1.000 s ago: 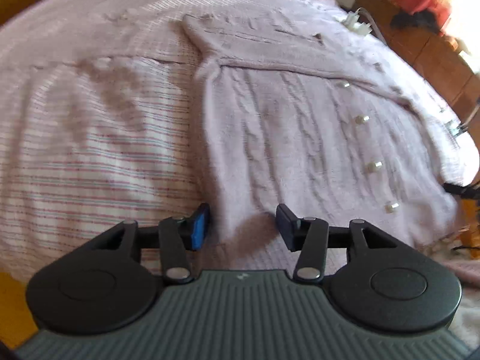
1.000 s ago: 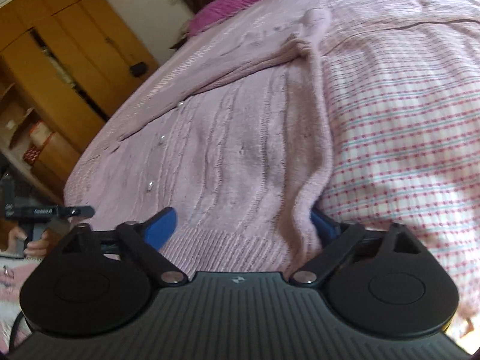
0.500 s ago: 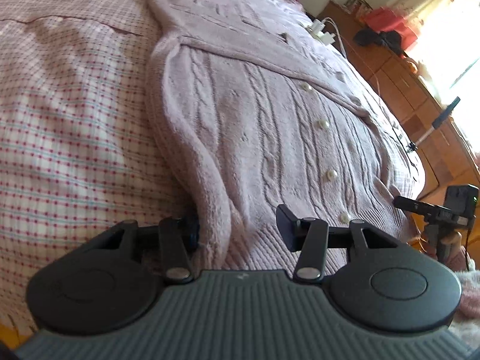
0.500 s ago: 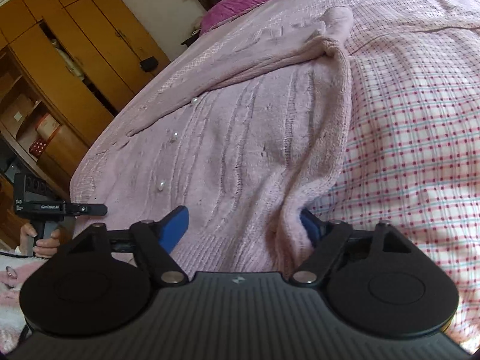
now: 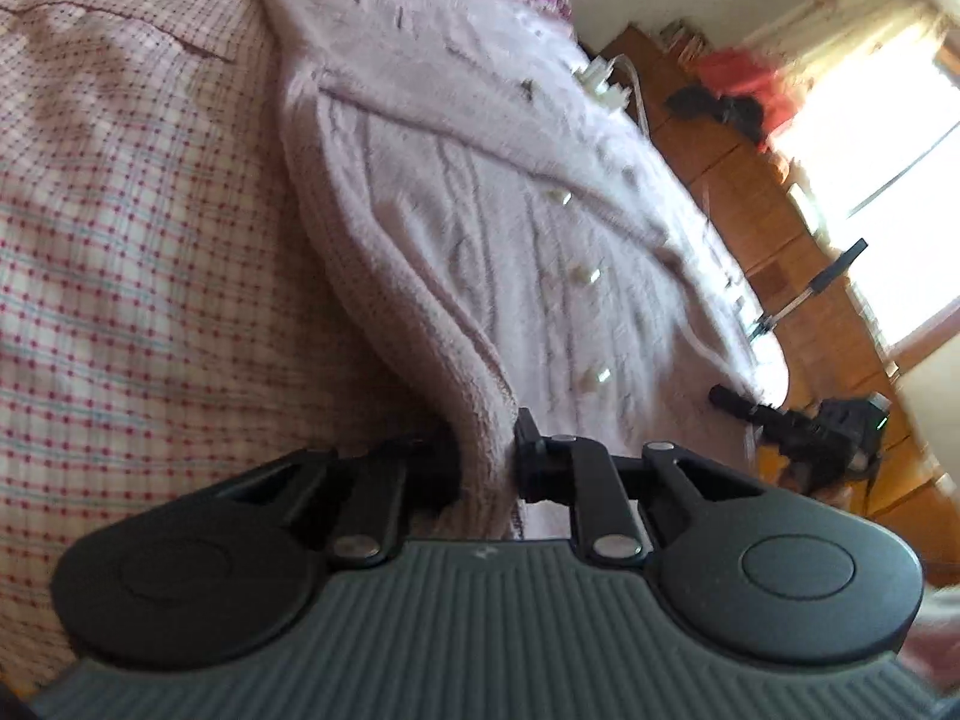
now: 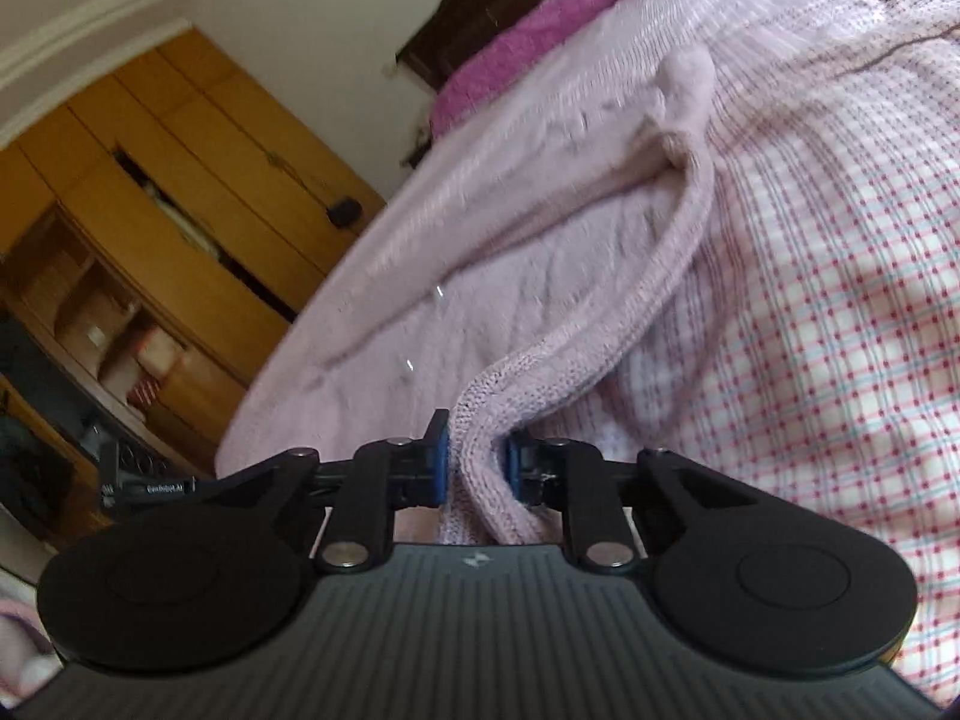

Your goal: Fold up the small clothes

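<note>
A pale pink cable-knit cardigan (image 5: 480,228) with white buttons lies on a checked bedspread (image 5: 120,252). My left gripper (image 5: 487,456) is shut on the cardigan's left hem corner, with knit bunched between the pads. In the right wrist view the same cardigan (image 6: 540,276) stretches away from me. My right gripper (image 6: 477,459) is shut on its right hem corner, and the ribbed edge rises from the bed (image 6: 810,300) into the jaws.
Purple pillows (image 6: 540,42) and a dark headboard lie at the far end. A wooden wardrobe (image 6: 150,228) stands left in the right wrist view. A white plug and cable (image 5: 606,81), a wooden dresser (image 5: 780,210) and a bright window are at the right.
Both grippers have closed on the cardigan's hem corners. The fabric edges have lifted off the bedspread, and both views have tilted and moved lower and closer.
</note>
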`<state>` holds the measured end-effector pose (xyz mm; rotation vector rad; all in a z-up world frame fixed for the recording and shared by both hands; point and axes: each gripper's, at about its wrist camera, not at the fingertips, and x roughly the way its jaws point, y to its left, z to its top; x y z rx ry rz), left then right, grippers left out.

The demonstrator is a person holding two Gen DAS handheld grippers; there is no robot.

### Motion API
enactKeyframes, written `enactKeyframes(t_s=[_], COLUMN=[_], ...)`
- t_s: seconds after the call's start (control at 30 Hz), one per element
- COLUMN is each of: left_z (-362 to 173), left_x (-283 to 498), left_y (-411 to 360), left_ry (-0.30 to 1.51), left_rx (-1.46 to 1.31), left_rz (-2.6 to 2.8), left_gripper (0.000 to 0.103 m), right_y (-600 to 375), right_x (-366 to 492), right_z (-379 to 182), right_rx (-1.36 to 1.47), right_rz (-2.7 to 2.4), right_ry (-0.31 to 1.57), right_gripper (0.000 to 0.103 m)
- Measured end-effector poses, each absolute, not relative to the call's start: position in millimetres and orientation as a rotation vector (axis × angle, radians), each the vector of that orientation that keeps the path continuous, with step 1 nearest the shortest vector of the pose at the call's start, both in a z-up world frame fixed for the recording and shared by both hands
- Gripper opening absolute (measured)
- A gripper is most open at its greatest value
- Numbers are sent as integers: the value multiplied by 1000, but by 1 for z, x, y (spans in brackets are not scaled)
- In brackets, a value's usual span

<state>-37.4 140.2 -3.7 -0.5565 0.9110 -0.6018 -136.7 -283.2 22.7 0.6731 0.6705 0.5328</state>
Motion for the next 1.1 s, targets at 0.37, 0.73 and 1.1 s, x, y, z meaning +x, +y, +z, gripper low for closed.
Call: enactKeyframes(t_s=[0.37,0.73,1.1], left_z=[24,67,89], left_x=[-37,-21,45], left_y=[157,176,181], left_ry=[745,561,493], left_rx=[-729,-804,-808], left_rz=[-611,-558,-404], left_gripper=[15,14,14], right_y=[-285,-299,-307], right_x=[-116,-81,-7], right_z=[37,55,78], right_rx=[835,988,977], right_rz=[557,521,398], right_ry=[536,375,275], right_gripper=[19,18,15])
